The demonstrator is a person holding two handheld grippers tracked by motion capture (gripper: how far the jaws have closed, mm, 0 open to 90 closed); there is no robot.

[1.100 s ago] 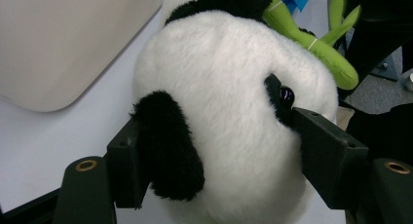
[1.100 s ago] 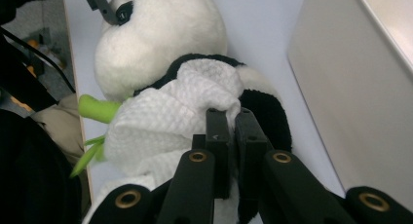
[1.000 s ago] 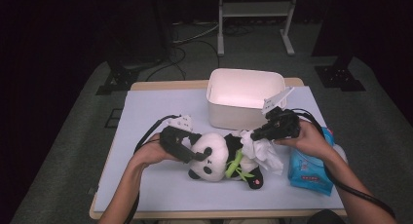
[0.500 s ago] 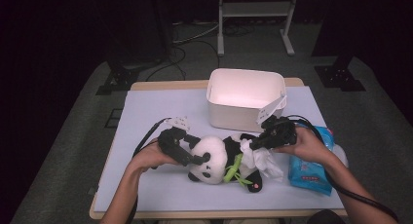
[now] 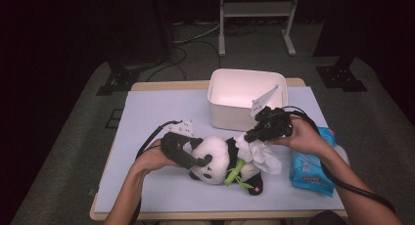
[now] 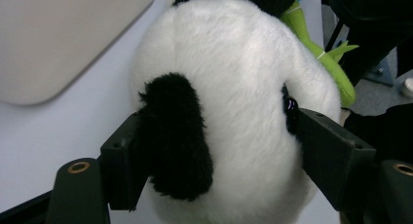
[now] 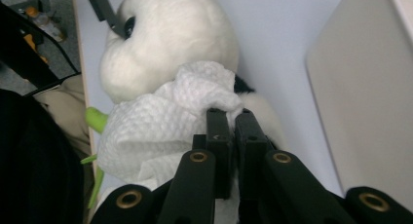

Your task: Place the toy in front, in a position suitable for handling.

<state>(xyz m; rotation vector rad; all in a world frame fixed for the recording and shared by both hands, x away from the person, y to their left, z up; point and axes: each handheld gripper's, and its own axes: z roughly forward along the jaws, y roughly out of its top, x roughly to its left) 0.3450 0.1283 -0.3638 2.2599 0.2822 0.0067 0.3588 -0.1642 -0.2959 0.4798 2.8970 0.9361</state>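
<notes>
Here the panda toy (image 5: 222,161) lies on its side near the front middle of the table (image 5: 156,107), head to the left, a green bamboo piece (image 5: 234,172) sticking out at its belly. The left gripper (image 5: 195,160) straddles the head; its jaws have just been closing, and in the left gripper view both pads press into the fur on either side of the head (image 6: 234,112), one over a black ear. Judged purpose: to pin the toy so it cannot slide while it is wiped. The right gripper (image 5: 250,135) has its jaws pressed together on a bunched white wipe (image 5: 259,154), held against the toy's body just right of the head; the right gripper view shows the wipe (image 7: 160,131) draped over the fur. The white bin (image 5: 244,100) stands just beyond, probably for the used wipe. The blue wipe pack (image 5: 311,164) rests at the right, near the right hand (image 5: 303,137), handy for a fresh sheet.
</notes>
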